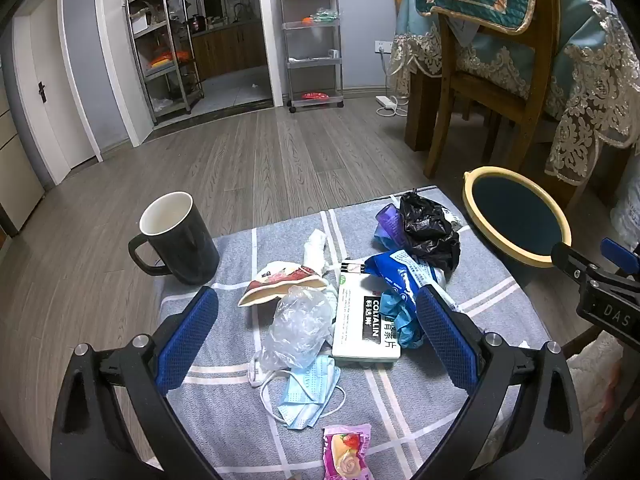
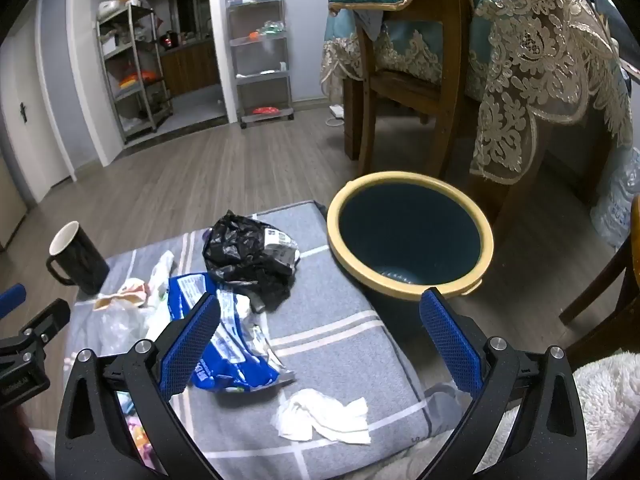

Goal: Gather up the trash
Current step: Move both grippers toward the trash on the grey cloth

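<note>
Trash strewn on a grey mat (image 1: 400,408) beside the bin (image 2: 412,236).
Left gripper (image 1: 316,336) and right gripper (image 2: 320,344) both hover with fingers apart, holding nothing, above the clear bag (image 1: 300,328) and tissue (image 2: 324,420).

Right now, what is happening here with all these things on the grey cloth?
A person holds a gripper in each hand above a grey checked mat covered with trash. The left gripper and the right gripper are both open and hold nothing. A clear plastic bag, a white medicine box, a blue face mask, a blue wrapper, a black bag and a white tissue lie on the mat. The bin beside it looks nearly empty. A black mug stands at the mat's edge.
</note>
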`<state>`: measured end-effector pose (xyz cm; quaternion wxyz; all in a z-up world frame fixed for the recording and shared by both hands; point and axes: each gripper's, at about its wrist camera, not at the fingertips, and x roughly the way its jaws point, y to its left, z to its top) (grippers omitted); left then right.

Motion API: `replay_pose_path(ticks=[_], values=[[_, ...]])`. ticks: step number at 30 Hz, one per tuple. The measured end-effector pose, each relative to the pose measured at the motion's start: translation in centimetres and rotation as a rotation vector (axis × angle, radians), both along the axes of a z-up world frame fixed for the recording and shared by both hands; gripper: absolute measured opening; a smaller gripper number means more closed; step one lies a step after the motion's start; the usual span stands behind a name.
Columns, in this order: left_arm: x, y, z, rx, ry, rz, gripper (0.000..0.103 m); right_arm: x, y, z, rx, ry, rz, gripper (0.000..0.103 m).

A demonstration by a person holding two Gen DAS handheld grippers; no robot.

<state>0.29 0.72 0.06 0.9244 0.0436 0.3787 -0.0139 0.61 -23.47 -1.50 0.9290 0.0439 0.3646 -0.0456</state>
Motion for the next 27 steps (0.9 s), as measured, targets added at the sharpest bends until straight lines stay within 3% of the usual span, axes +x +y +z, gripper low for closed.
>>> replay_pose_path(ticks=[27], values=[[0.13,-0.10,-0.39,-0.002,0.002,-0.005,0.097,0.36,-0.23,-0.49,0.004,0.026,-0.008,0.099]])
